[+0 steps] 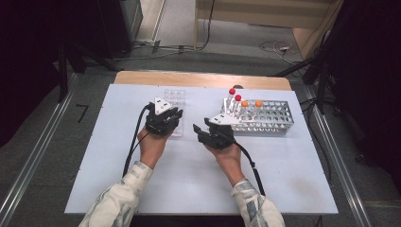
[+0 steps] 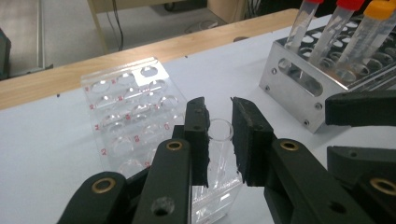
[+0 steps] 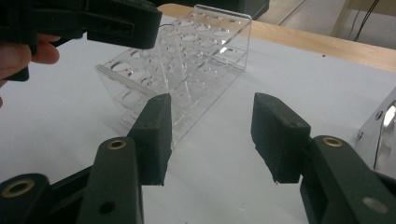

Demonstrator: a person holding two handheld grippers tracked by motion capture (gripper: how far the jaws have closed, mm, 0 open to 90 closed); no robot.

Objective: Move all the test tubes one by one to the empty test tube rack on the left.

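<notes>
A clear tube [image 2: 219, 135] stands upright in the near end of the clear rack [image 2: 126, 112], between the narrowly parted jaws of the left hand-held gripper [image 2: 219, 140]. The right hand-held gripper [image 3: 210, 135] hangs wide open beside the metal rack [image 1: 265, 116] on the desk [image 1: 189, 184].

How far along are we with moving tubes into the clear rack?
Done: one uncapped tube stands in the clear rack. In hand: the left gripper straddles that tube, jaws apart; the right gripper is open. Left: four capped tubes remain in the metal rack.
</notes>
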